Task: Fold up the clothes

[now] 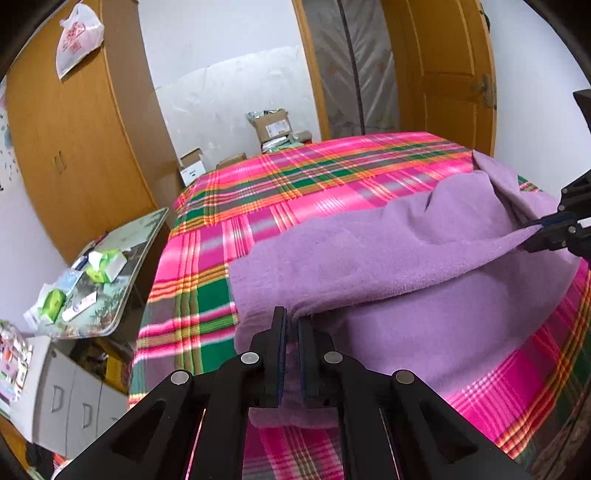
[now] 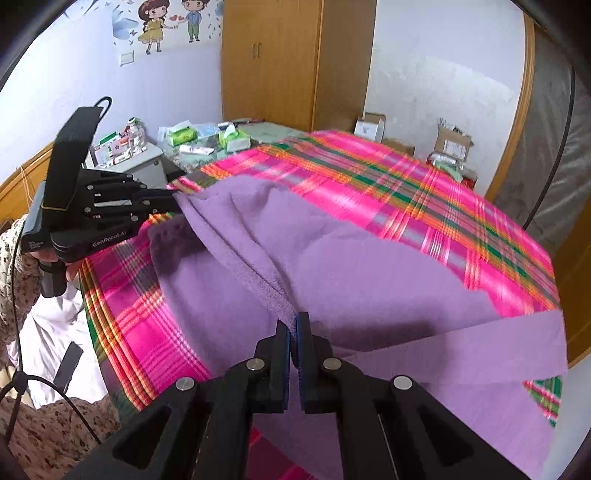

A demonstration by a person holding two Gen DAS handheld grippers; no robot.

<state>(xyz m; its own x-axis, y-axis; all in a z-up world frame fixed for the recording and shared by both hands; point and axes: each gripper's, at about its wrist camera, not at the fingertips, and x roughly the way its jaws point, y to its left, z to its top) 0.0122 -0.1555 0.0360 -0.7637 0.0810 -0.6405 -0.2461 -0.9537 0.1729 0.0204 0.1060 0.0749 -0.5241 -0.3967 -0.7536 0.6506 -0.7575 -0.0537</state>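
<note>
You're in home bedroom: bed (image 1: 332, 177) under pink plaid sheet, wooden wardrobe (image 2: 273, 62) at far wall, cartoon wall stickers (image 2: 166, 22), cluttered bedside table (image 1: 110, 266) at left.

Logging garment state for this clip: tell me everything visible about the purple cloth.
The purple cloth is plain lilac, fleecy and soft-looking, with no print. It lies on the pink plaid bedspread, partly folded over itself, its upper layer lifted and rumpled. The left gripper and the right gripper are each shut on an edge, holding that edge stretched between them.
</note>
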